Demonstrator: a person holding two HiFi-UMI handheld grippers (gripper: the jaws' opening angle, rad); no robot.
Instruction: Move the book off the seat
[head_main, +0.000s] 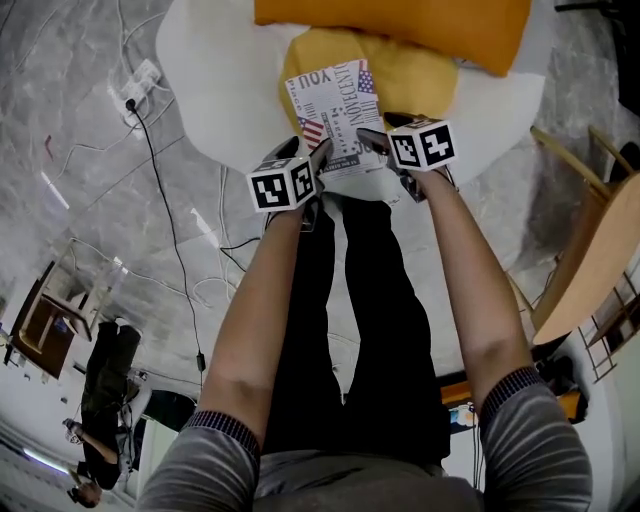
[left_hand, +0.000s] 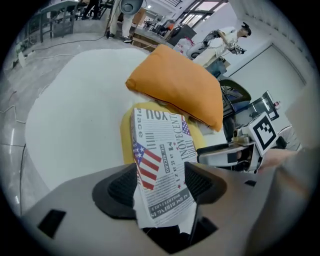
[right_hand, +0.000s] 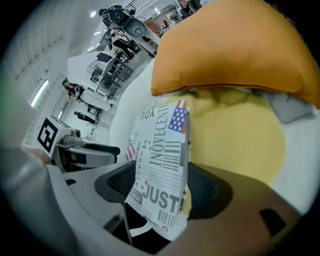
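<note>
A book (head_main: 335, 105) with a newsprint cover and flag prints lies on a yellow cushion (head_main: 420, 75) on the white seat (head_main: 215, 80). Its near end sticks out toward me. My left gripper (head_main: 315, 160) is at the book's near left corner and my right gripper (head_main: 378, 148) is at the near right corner. In the left gripper view the book (left_hand: 160, 160) runs down between wide-spread jaws, and I see no pad pressing it. The right gripper view shows the book (right_hand: 160, 165) the same way, tilted between wide jaws. Both grippers are open.
An orange pillow (head_main: 400, 25) leans at the back of the seat, behind the cushion. A power strip (head_main: 140, 85) and cables lie on the marble floor to the left. A wooden chair (head_main: 590, 250) stands at the right. A person (head_main: 100, 400) is at the lower left.
</note>
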